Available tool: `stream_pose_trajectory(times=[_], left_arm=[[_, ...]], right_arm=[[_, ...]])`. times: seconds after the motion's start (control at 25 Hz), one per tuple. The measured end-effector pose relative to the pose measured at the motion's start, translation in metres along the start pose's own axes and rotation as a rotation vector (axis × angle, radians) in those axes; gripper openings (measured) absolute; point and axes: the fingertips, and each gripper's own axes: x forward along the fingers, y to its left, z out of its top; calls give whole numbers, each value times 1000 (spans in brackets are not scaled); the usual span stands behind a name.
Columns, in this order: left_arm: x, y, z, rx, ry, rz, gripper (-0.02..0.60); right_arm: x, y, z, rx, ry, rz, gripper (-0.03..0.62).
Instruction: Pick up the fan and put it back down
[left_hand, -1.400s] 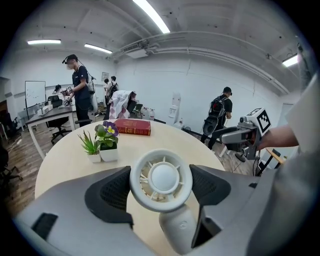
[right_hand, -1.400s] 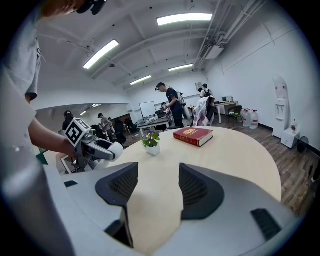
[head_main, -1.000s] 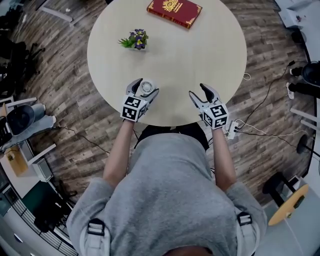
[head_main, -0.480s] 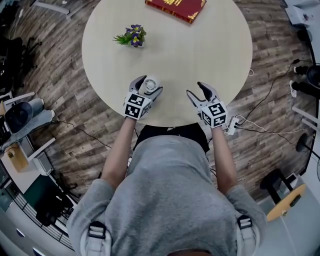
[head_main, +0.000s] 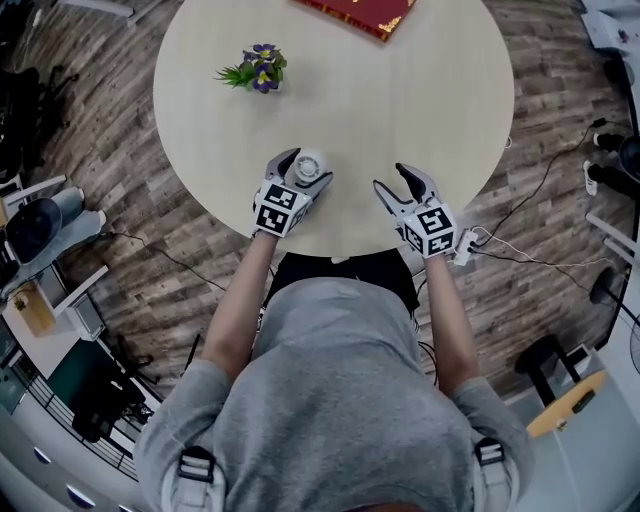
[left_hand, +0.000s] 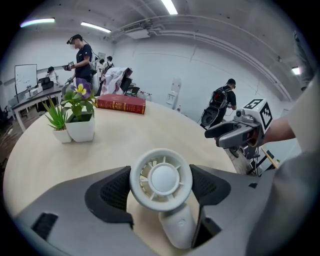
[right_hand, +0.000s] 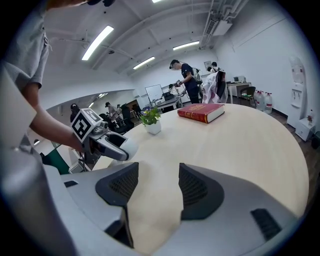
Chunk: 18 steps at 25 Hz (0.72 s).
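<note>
A small white fan stands upright between the jaws of my left gripper, near the front edge of the round beige table. In the left gripper view both pads press the round head of the fan, so my left gripper is shut on it. The jaws hide the foot of the handle, so I cannot tell whether it touches the table. My right gripper hovers to the right, apart from the fan. The right gripper is open, with only bare tabletop between its pads.
A potted plant with purple flowers stands at the table's far left. A red book lies at the far edge. On the wood floor, cables and a power strip lie to the right, and chairs stand to the left.
Both grippers have sunk toward the table. The left one kept the fan between its jaws and shifted a little to the right. The right gripper stayed open.
</note>
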Motion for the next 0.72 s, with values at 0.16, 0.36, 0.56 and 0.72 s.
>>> stream_pose_trajectory(times=[0.16, 0.36, 0.56, 0.72], left_arm=[[14, -1, -4, -4, 15, 7, 377], [28, 1, -8, -11, 42, 22, 377], [41, 5, -11, -35, 53, 51, 377], [45, 11, -14, -34, 74, 89, 377]], right_arm=[[3, -9, -5, 9, 9, 2, 259], [7, -17, -9, 18, 18, 6, 259], [10, -21, -13, 28, 27, 12, 259], [11, -24, -16, 32, 30, 17, 258]])
